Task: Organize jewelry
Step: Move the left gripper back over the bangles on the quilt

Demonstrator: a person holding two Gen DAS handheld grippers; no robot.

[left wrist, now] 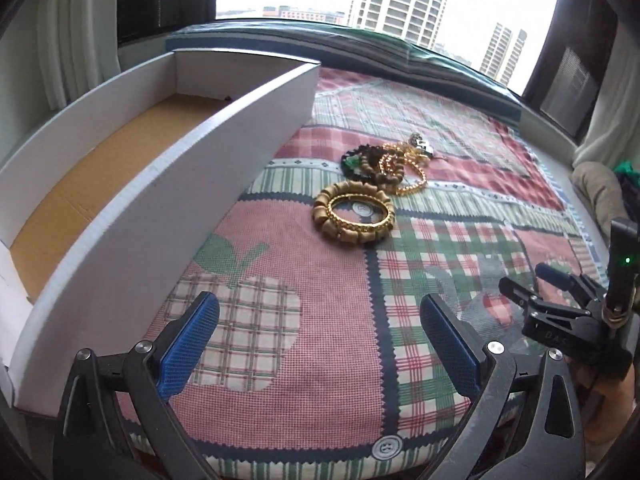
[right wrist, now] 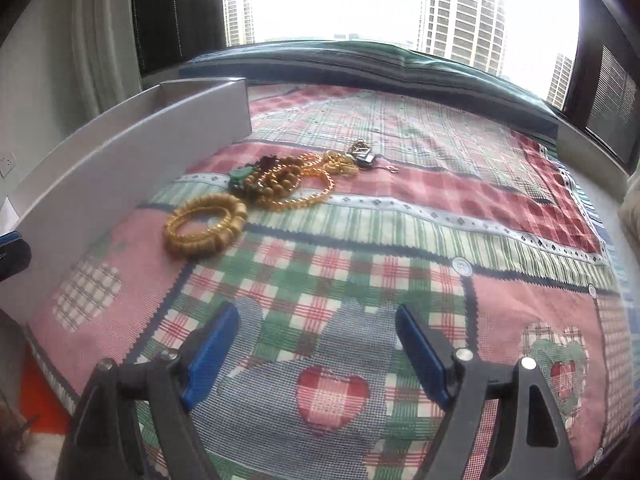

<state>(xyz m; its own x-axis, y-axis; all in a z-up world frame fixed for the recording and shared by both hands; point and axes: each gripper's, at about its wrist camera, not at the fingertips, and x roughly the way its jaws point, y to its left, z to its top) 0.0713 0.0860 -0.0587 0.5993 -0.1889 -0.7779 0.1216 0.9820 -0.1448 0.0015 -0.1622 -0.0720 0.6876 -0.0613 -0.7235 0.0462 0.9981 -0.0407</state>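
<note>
Both grippers wide open over the patchwork cloth (left wrist: 304, 320).

Left gripper (left wrist: 320, 344) and right gripper (right wrist: 316, 352) hold nothing. The wooden bead bangle (left wrist: 354, 212), a gold bangle inside it, lies at 12 o'clock, the jewelry pile (left wrist: 394, 164) just beyond; the white box (left wrist: 168, 204) stands at 10 o'clock.

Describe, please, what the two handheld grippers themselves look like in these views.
Both the left gripper and the right gripper have black angular frames with silver round bolts and blue textured pads on the fingers. Seen from the left wrist, the right unit shows faint lettering and a small green light.
</note>
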